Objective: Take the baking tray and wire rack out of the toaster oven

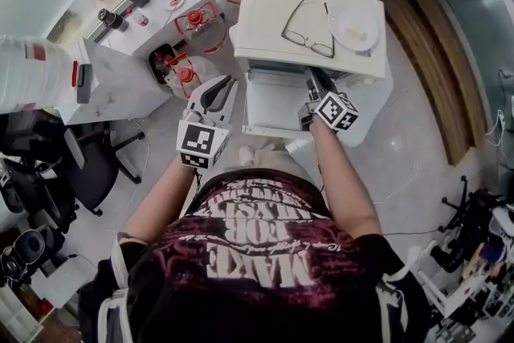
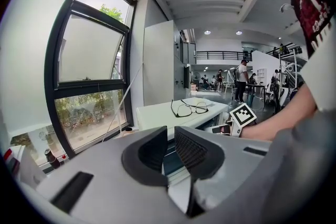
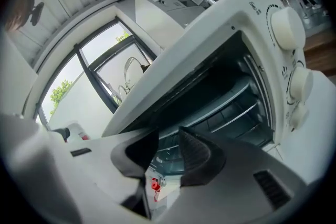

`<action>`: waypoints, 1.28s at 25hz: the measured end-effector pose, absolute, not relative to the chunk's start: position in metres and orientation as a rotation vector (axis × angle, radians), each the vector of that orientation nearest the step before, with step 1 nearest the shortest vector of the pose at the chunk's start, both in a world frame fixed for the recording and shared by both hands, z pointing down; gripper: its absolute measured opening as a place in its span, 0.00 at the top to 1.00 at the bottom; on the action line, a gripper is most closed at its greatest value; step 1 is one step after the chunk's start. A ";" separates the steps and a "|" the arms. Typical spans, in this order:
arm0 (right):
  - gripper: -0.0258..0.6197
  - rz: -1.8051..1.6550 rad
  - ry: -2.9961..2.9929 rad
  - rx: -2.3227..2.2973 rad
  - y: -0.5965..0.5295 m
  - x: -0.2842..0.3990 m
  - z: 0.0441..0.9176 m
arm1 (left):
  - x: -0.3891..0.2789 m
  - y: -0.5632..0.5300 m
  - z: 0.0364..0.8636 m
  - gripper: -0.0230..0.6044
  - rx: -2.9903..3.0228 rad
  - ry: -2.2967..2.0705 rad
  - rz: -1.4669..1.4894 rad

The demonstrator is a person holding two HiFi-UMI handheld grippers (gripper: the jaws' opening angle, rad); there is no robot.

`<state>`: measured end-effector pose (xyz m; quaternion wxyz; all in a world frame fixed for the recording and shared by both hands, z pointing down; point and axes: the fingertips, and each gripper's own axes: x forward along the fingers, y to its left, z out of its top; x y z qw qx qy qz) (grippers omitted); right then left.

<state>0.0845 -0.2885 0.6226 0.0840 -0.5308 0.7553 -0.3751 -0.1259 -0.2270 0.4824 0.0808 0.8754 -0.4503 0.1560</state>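
Observation:
The white toaster oven (image 1: 309, 28) stands low in front of me with its door (image 1: 277, 104) dropped open. In the right gripper view its dark inside shows the wire rack's bars (image 3: 231, 118). A darker shelf above them (image 3: 210, 94) could be the tray, though I cannot tell. My right gripper (image 1: 313, 80) is at the right end of the opening, just outside. Its jaws (image 3: 169, 152) stand a little apart and open, with nothing between them. My left gripper (image 1: 227, 83) hovers off the oven's left front corner, and its jaws (image 2: 171, 147) show a narrow empty gap.
A pair of glasses (image 1: 309, 24) and a white plate (image 1: 355, 28) lie on the oven's top. The control knobs (image 3: 286, 29) are on its right face. Red-capped jugs (image 1: 197, 20) stand behind it at the left, with a white table (image 1: 120, 80) and a black office chair (image 1: 88, 165) further left.

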 end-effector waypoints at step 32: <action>0.75 -1.310 1.973 -1.526 -0.323 0.094 0.641 | -0.147 -0.209 0.487 0.89 2.582 -1.384 0.534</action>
